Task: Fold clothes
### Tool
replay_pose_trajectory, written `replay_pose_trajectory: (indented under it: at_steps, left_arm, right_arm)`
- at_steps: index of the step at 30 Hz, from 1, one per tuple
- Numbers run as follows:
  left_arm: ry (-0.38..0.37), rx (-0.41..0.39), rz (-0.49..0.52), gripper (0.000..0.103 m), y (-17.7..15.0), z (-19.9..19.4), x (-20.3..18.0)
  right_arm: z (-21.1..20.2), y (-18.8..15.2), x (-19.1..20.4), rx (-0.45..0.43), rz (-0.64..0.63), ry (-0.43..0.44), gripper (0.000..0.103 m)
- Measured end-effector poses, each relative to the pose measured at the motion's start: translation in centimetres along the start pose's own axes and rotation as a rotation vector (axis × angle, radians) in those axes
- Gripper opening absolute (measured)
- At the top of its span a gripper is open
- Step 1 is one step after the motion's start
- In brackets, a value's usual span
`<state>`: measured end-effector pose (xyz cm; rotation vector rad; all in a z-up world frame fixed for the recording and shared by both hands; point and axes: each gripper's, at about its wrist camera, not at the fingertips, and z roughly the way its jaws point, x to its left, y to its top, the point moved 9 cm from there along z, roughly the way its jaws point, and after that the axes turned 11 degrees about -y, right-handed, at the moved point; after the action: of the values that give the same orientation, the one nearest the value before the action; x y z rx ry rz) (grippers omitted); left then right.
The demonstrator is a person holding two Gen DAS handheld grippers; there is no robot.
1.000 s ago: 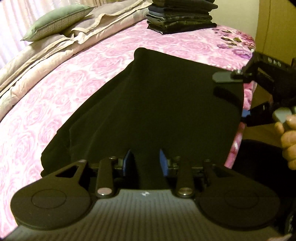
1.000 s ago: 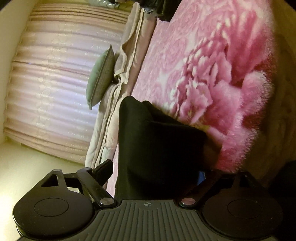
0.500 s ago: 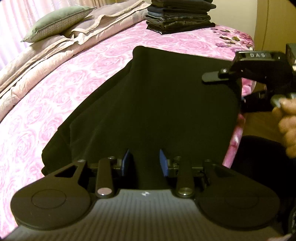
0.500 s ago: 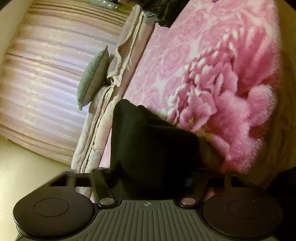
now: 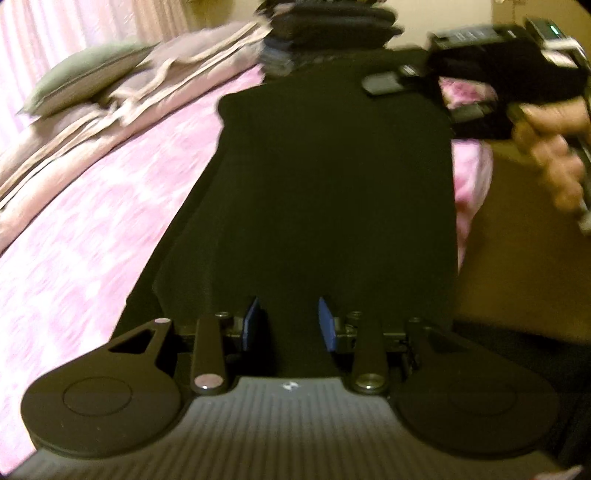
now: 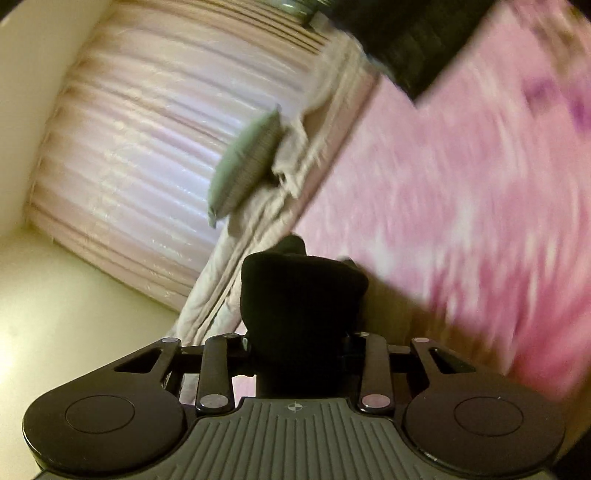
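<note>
Left gripper (image 5: pixel 290 325) and right gripper (image 6: pixel 299 343) are both clamped on black cloth (image 5: pixel 325 206), raised.

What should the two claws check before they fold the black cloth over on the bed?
1. Left claw has cloth between its fingers: ok, the black cloth runs right into it.
2. Right claw has hold of cloth: ok, a dark bunch fills it.
3. Cloth stretched between both claws: ok in the left wrist view, where it spans to the right claw.
4. Free space on the pink bed cover to lay it down: ok.
5. Cloth stays off the stack of folded clothes: cannot tell, the top edge overlaps it in view.
6. Edges lined up evenly: cannot tell, picture is blurred.
</note>
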<state>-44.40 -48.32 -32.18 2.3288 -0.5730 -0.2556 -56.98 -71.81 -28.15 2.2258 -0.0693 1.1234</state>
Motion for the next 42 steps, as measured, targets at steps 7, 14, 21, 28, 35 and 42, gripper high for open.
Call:
replay_pose_trajectory:
  at_steps: [7, 14, 21, 28, 35, 42]
  left_arm:
    - [-0.055, -0.15, 0.007, 0.031, 5.2, 1.3, -3.6]
    - [0.108, -0.231, -0.148, 0.03, 0.5, -6.5, 1.6]
    - [0.327, -0.199, -0.368, 0.03, -11.0, -15.5, 7.4]
    - [0.392, -0.088, -0.457, 0.03, -18.6, -18.5, 8.5]
    - [0.269, -0.186, -0.532, 0.032, -15.9, -17.3, 10.5]
    - [0.064, -0.261, -0.644, 0.048, -11.3, -13.2, 9.8]
  right_arm:
    - [-3.7, 9.8, 8.6, -0.152, -0.574, -0.098, 0.033]
    - [-2.2, 1.9, 22.9, -0.309, -1.34, -0.116, 0.033]
    - [5.9, -21.0, 22.6, -0.265, -1.759, 0.01, 0.033]
    - [9.8, -38.8, 17.0, -0.058, -2.111, 0.171, 0.038]
    - [6.7, -38.2, 14.9, -0.037, -2.064, 0.237, 0.06]
    - [2.9, -31.4, 13.3, 0.018, -1.783, 0.196, 0.064]
